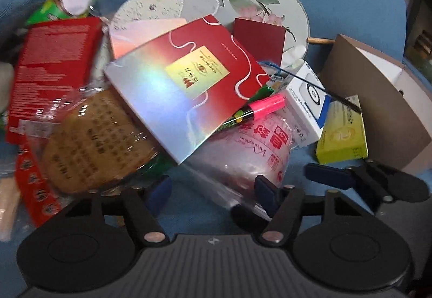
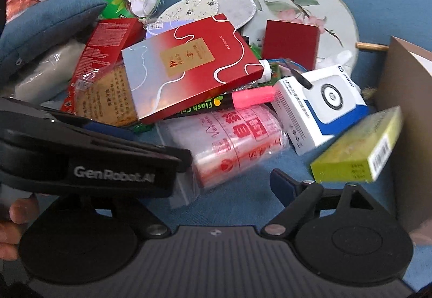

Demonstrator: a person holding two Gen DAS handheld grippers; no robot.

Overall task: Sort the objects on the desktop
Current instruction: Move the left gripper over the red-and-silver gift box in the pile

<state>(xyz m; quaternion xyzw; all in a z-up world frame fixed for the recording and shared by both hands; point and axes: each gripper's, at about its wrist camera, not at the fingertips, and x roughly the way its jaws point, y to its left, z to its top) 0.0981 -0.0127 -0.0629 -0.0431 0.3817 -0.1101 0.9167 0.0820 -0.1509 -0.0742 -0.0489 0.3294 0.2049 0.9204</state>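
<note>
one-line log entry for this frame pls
phase: approach | left gripper: open, empty, over bag roll | right gripper: open, empty, near yellow box | pile: unsorted

Light is soft, even daylight with faint shadows. In the left wrist view a rainbow glare streaks the red box [image 1: 186, 84] ahead of the left hand-held gripper [image 1: 213, 187], and the wrapped cake [image 1: 97, 141] glints. Motion blur smears the red pack [image 1: 51, 68] at far left and the yellow box [image 2: 359, 146] in the right wrist view. Fisheye bending curves both frames' edges, and corners darken.
</note>
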